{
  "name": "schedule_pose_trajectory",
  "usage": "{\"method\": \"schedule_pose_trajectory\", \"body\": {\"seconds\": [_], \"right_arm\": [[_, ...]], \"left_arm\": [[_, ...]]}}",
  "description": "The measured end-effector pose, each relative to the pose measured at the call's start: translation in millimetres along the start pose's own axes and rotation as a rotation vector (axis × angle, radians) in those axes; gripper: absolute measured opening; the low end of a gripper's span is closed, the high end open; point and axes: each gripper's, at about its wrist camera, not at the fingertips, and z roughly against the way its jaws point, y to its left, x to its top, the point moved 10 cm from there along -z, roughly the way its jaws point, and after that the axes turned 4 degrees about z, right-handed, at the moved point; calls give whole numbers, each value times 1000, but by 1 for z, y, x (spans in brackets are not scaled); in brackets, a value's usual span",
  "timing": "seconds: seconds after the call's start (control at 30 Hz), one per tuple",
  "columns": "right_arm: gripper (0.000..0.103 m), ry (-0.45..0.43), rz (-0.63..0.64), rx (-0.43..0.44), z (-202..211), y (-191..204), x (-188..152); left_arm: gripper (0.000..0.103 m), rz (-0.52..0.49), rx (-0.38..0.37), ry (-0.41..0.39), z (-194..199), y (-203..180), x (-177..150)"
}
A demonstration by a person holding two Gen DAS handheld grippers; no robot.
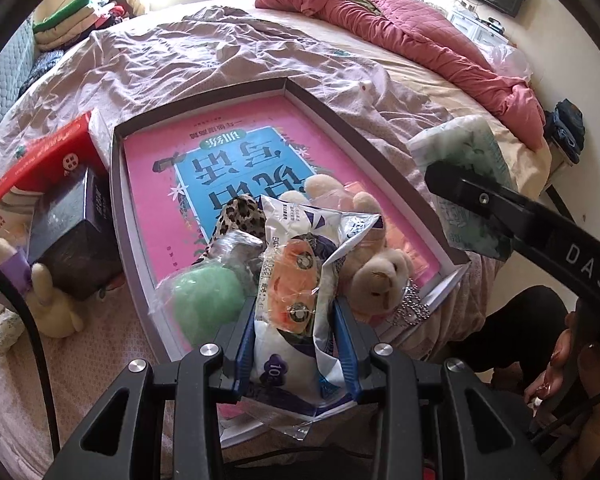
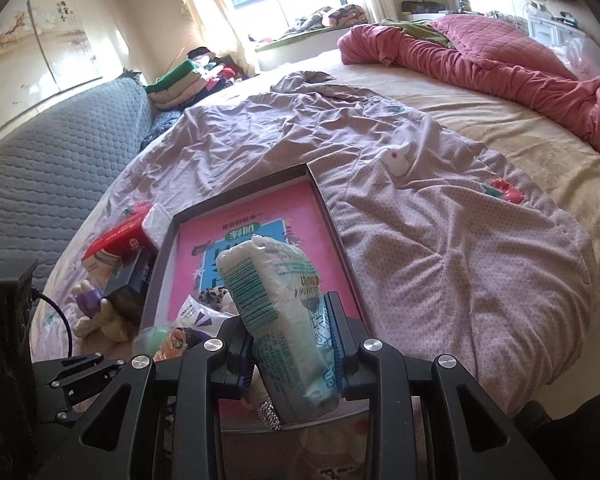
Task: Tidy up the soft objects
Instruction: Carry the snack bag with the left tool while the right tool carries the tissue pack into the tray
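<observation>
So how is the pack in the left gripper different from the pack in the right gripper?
The left pack is white and purple with orange pieces; the right pack is pale green with a barcode. The left pack looks crinkled and loose, the right pack plump and smooth. Both are soft plastic packs held over the tray.

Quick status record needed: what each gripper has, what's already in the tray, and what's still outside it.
left gripper: shut on white snack packet, over tray
right gripper: shut on green-printed tissue pack, above tray
tray: pink book, leopard-print item, green sponge, beige bear plush
outside tray, left: red box, dark box, cream plush
</observation>
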Motion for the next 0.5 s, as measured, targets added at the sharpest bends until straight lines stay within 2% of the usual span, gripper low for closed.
{"method": "schedule_pose_trajectory", "body": {"seconds": [0.37, 0.5], "right_arm": [[33, 43, 54, -91, -29, -4, 0], [33, 59, 68, -75, -42, 3, -2]], "left_arm": [[36, 37, -16, 10, -12, 12, -2], [36, 40, -20, 11, -14, 14, -3]]}}
